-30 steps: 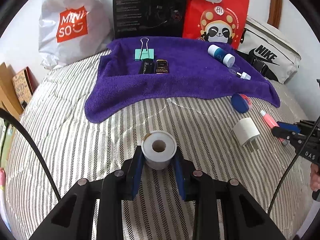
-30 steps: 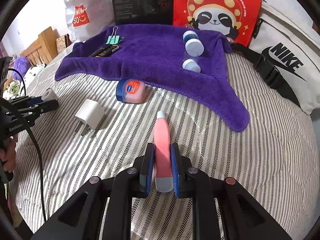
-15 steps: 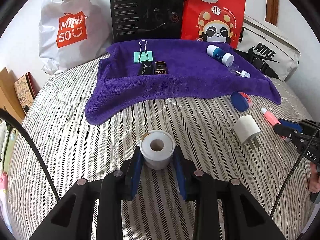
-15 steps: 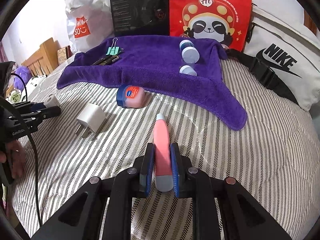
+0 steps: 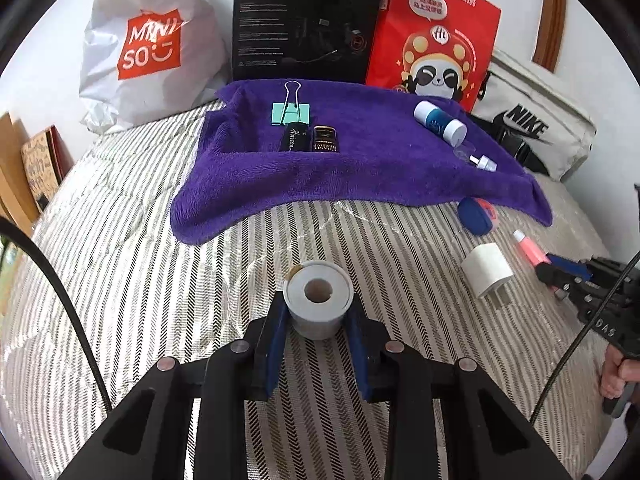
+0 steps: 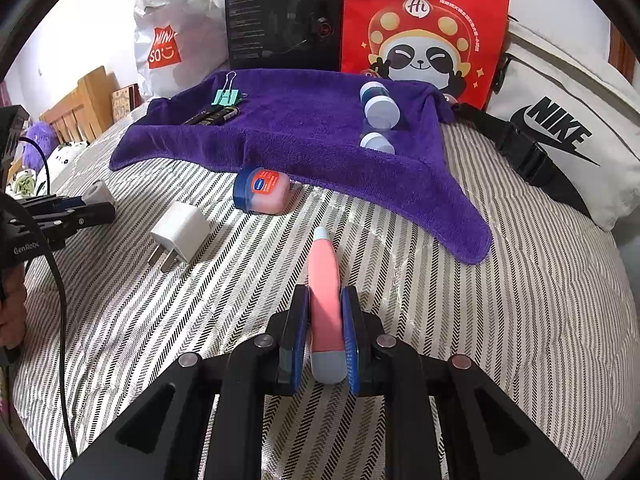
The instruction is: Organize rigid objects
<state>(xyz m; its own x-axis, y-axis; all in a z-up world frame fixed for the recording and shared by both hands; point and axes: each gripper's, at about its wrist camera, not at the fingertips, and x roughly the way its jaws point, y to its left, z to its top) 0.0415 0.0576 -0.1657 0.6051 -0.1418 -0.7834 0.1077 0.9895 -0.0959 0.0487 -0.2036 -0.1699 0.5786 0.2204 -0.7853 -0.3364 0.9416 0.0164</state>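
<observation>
Purple towel [image 5: 360, 176] upper centre holds five items; grippers clamp tape roll [image 5: 318, 300] and pink tube [image 6: 325, 300]; charger [image 6: 180, 236], jar [image 6: 262, 190] remain.

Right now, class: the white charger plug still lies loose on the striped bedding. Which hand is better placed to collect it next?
Neither is free: the left gripper clamps the tape roll, the right gripper the pink tube. Probably the right hand: in both views the white charger plug appears nearer to it.
</observation>
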